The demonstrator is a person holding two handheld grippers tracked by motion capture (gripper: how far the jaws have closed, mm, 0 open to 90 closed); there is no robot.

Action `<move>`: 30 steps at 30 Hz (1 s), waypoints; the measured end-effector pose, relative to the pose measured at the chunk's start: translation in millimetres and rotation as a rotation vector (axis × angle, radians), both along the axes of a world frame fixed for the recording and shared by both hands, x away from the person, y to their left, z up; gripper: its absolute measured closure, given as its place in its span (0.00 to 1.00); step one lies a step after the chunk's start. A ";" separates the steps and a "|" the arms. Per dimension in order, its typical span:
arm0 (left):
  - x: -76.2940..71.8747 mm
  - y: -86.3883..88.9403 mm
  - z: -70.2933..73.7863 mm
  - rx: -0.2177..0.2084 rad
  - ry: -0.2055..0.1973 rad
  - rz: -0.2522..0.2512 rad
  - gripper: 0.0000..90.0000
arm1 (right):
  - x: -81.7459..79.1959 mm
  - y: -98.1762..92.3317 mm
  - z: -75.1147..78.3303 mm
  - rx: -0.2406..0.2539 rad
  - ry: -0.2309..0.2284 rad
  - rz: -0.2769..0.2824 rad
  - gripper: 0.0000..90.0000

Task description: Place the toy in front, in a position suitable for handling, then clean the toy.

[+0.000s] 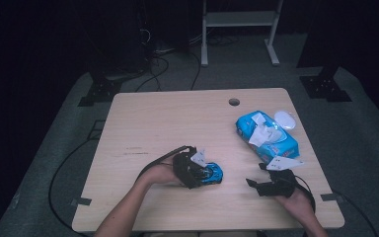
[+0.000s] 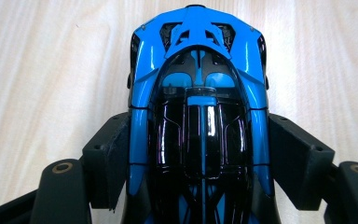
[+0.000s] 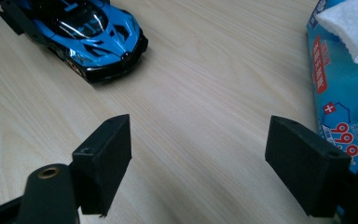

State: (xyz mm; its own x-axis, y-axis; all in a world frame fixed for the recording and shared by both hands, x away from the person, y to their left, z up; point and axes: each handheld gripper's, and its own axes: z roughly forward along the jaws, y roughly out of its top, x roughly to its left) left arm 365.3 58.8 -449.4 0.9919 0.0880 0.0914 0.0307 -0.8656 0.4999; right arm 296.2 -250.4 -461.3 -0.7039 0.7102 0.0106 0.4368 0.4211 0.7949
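Note:
A glossy blue and black toy car (image 1: 216,174) stands on the wooden table (image 1: 168,118), near its front middle. My left gripper (image 1: 206,174) comes at it from the left and is shut on it. In the left gripper view both black pads (image 2: 109,154) press on the sides of the car (image 2: 200,84). My right gripper (image 1: 256,176) rests low over the table to the car's right, open, with bare wood between its jaws (image 3: 198,140). From there the car (image 3: 91,32) lies ahead on the left.
A blue pack of wet wipes (image 1: 269,138) lies at the right of the table with a white wipe sticking out; it is close beside the right jaw (image 3: 340,93). A white oval object (image 1: 284,119) lies past it. A cable hole (image 1: 234,102) is near the far edge.

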 end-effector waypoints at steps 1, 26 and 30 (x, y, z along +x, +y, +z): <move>0.2 -0.3 -2.2 0.009 0.003 0.005 0.31 | 0.0 0.1 -0.1 -0.002 0.001 -0.001 0.24; -31.4 72.0 15.6 -0.268 -0.082 0.182 0.13 | 15.3 -1.5 41.4 0.000 -0.092 -0.046 0.25; -34.1 80.0 13.5 -0.307 -0.087 0.195 0.13 | 29.1 -6.2 56.9 -0.011 -0.115 -0.080 0.25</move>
